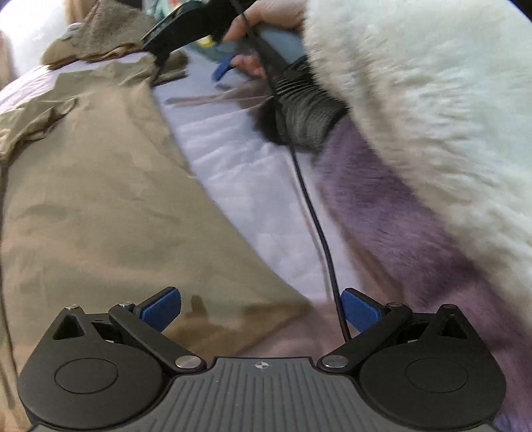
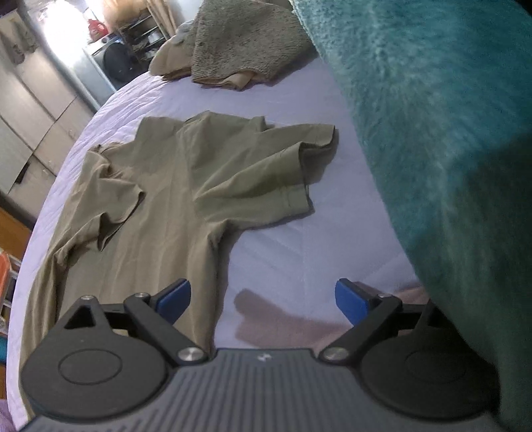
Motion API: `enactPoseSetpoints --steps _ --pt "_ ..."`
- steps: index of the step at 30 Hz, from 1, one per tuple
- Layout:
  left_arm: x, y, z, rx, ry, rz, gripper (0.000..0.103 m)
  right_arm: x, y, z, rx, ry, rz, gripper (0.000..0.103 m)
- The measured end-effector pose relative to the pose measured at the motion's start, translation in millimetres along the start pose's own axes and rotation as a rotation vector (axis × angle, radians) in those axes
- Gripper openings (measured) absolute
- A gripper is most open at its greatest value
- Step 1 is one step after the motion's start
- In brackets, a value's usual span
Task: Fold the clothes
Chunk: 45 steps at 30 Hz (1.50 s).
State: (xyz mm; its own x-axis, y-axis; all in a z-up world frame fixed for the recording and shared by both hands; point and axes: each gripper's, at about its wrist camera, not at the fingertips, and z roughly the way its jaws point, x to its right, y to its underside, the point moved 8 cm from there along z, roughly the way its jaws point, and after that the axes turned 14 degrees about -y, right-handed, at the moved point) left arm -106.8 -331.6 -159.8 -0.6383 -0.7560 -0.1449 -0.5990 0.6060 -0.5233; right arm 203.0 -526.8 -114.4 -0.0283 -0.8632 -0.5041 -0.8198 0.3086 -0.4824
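An olive short-sleeved shirt (image 2: 173,186) lies spread on the lavender bed sheet (image 2: 326,212), with both sleeves creased inward. My right gripper (image 2: 262,300) is open and empty, hovering over the shirt's lower right edge and the bare sheet. My left gripper (image 1: 262,309) is also open and empty, low over the shirt (image 1: 99,206) near its edge. In the left wrist view a hand (image 1: 262,16) holds the right gripper at the top, where one blue finger (image 1: 222,68) shows.
A heap of brown and tan clothes (image 2: 246,43) sits at the far end of the bed. A fluffy sleeve (image 1: 432,116) fills the right side, and a black cable (image 1: 316,226) crosses the sheet. Cupboards (image 2: 36,109) and shelves stand beyond the bed's left edge.
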Motion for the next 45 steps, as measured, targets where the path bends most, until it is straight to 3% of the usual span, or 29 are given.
enactPoseSetpoints --steps 5,10,16,20,22,25,30,33,35,38,45 --pt "-10.5 14.7 26.6 -0.131 -0.132 -0.027 0.103 -6.5 -11.5 10.3 0.013 -0.004 -0.015 0.095" --pt "-21.4 16.7 26.7 -0.109 -0.128 -0.088 0.103 -3.0 -22.1 26.6 0.009 -0.001 0.003 0.097" --pt "-56.4 6.9 -13.7 0.034 -0.024 -0.180 0.103 -10.3 -38.9 43.0 -0.005 -0.010 0.003 0.097" --pt "-102.4 4.9 -28.3 0.087 -0.058 -0.312 0.103 -18.7 -48.2 41.1 -0.042 0.087 -0.126 0.098" --pt "-108.7 4.1 -23.5 0.076 -0.061 -0.351 0.103 -19.9 -46.2 41.8 -0.078 0.130 -0.182 0.098" --pt "-95.9 1.5 -18.1 0.035 0.017 -0.347 0.103 -23.9 -35.3 42.5 -0.139 0.158 -0.250 0.098" --pt "-116.4 6.8 -39.7 0.075 0.106 -0.404 0.103 -26.8 -26.1 45.5 -0.157 0.172 -0.238 0.098" --pt "-134.1 9.4 -38.9 0.069 0.076 -0.465 0.103 -28.5 -20.5 47.2 -0.169 0.180 -0.231 0.098" --pt "-132.1 12.1 -27.4 0.034 0.032 -0.454 0.103 -29.7 -16.9 48.3 -0.176 0.186 -0.227 0.098" --pt "-115.6 18.6 -16.1 -0.036 0.055 -0.465 0.103 -31.5 -11.3 50.0 -0.188 0.194 -0.220 0.098" --pt "-80.2 18.3 0.7 -0.091 0.043 -0.347 0.103 -27.8 -13.5 48.6 -0.234 0.275 -0.198 0.098"
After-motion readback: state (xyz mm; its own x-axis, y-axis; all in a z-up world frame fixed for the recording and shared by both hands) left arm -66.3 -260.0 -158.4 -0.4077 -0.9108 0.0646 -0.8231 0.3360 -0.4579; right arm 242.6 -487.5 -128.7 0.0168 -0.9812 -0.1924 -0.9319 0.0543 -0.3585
